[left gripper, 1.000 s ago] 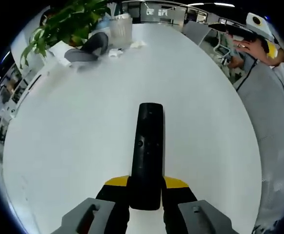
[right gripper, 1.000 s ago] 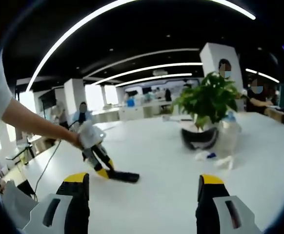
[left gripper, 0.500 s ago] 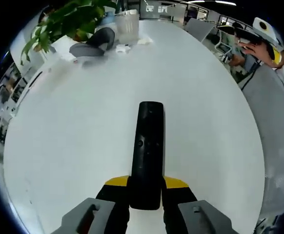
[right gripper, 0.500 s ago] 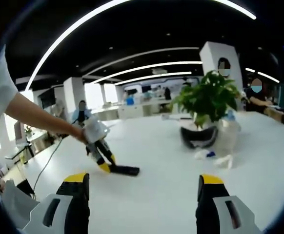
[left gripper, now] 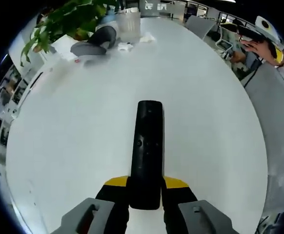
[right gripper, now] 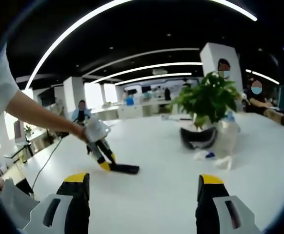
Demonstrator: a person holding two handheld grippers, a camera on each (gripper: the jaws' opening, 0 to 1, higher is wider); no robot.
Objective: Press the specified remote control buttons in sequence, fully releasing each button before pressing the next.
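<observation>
Left claw (left gripper: 146, 195) still clamps remote (left gripper: 147, 146), lowered nearer counter (left gripper: 73, 146); right claw (right gripper: 144, 195) wide open, empty, well back; no press yet.

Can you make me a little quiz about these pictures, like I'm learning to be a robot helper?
1. True or false: the left gripper has its jaws closed on the black remote control.
2. What stands nearest the potted plant on the white table?
A. a laptop
B. a dark headset
C. a red mug
3. Fill in the missing word: the right gripper has its jaws wide apart with ______ between them.

Key:
1. True. The remote's near end sits clamped between the jaws.
2. B. The dark headset lies just in front of the plant.
3. Nothing.
</observation>
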